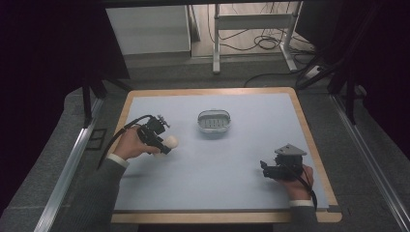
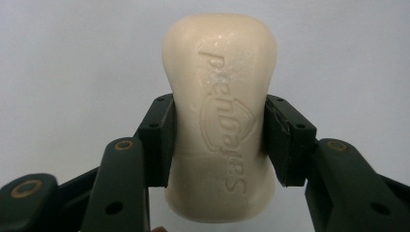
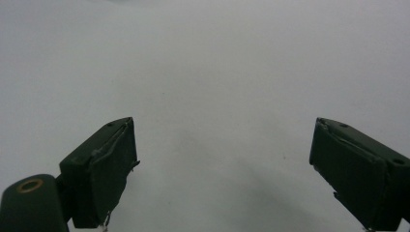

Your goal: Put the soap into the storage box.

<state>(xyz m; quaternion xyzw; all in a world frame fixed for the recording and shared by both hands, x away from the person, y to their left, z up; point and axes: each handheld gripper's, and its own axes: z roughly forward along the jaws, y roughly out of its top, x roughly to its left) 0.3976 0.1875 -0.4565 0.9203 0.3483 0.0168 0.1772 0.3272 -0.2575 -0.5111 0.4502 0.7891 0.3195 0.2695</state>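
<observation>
clamping a cream soap bar (image 2: 220,116), the left tongs (image 1: 164,144) sit near the tabletop's (image 1: 251,145) left edge; right tongs (image 3: 222,169) gape apart near its right edge.

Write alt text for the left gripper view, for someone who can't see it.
A cream soap bar with embossed lettering is clamped at its narrow middle between the two black jaws of the left gripper, against a plain pale table.

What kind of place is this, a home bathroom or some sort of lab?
Most likely a lab or recording workspace, not a bathroom. The soap and soap dish sit on a bare blue-grey table hemmed by dark curtains, with loose cables on the floor behind.
</observation>
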